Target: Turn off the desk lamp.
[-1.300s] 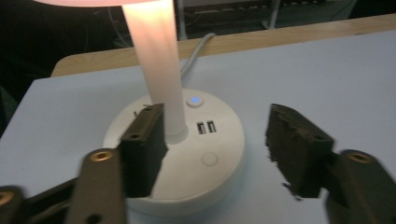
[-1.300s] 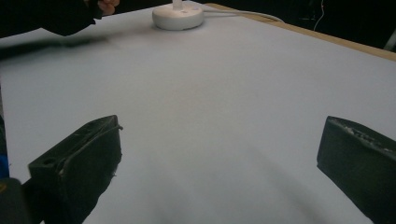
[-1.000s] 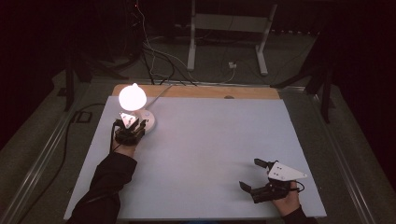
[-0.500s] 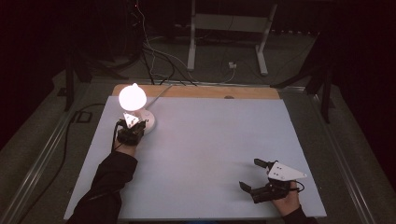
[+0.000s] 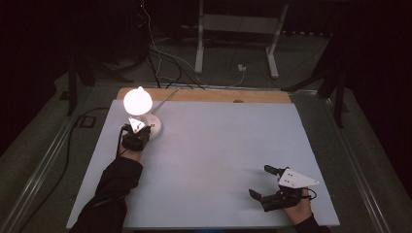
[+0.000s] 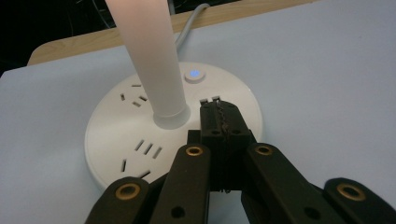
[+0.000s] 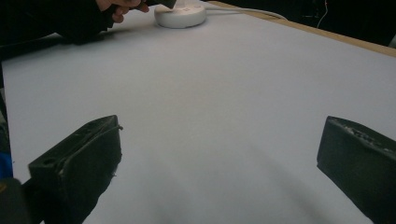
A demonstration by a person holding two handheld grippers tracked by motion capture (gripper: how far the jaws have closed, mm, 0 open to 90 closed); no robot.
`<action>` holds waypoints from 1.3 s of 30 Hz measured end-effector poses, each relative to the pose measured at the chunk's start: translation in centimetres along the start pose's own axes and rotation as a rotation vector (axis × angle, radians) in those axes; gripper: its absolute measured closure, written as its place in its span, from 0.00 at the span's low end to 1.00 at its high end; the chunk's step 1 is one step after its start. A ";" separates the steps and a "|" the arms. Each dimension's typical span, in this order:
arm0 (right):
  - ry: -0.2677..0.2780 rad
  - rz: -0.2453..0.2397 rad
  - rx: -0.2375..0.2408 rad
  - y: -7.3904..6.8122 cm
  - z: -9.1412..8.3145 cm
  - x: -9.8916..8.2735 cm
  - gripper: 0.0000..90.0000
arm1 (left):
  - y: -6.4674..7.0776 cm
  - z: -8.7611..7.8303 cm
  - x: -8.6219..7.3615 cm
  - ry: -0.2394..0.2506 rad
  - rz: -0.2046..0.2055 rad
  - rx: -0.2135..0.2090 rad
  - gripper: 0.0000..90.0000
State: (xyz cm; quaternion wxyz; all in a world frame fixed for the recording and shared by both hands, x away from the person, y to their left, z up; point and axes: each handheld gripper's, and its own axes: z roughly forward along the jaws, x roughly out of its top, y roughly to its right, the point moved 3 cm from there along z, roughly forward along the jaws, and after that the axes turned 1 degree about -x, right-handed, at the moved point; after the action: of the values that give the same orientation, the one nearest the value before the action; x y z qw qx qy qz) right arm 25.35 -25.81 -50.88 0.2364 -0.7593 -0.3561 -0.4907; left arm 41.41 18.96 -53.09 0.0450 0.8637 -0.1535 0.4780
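The lamp [image 5: 138, 101] is lit, so I judge switching done; my left hand-held gripper [image 6: 219, 122], jaws closed and empty, sits over its base [image 6: 116, 140] near the button [image 6: 194, 74]. My right hand-held gripper [image 5: 265, 182] rests wide open, holding nothing, on the bench [image 5: 218, 145], well apart from the lamp.

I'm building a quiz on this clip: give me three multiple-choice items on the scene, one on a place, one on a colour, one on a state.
1. Where on the table does the lamp stand?
A. far left corner
B. centre
C. near right corner

2. What colour is the light on the base's button?
A. red
B. blue
C. green

3. How are the jaws of the right gripper?
A. shut
B. clamped on a cable
C. wide apart, empty

Answers:
1 A, the high view shows it there.
2 B, it glows blue beyond the left gripper.
3 C, bare table lies between them.
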 end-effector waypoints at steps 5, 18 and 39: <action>-0.002 0.000 0.001 0.0 0.0 0.0 0.00 | 0.1 0.1 -0.1 -0.010 0.006 -0.001 1.00; -0.006 0.004 0.002 0.0 0.1 -0.1 0.00 | 0.2 0.3 -0.2 -0.021 0.018 0.000 1.00; -0.008 0.005 0.004 0.0 0.1 -0.1 0.00 | 0.3 -0.9 1.3 0.053 -0.005 0.004 1.00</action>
State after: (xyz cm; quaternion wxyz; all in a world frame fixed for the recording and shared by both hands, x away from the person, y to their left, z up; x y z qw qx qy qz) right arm 25.38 -25.71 -50.99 0.2377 -0.7615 -0.3561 -0.4866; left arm 41.19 18.58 -51.51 0.0485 0.8513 -0.1489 0.5008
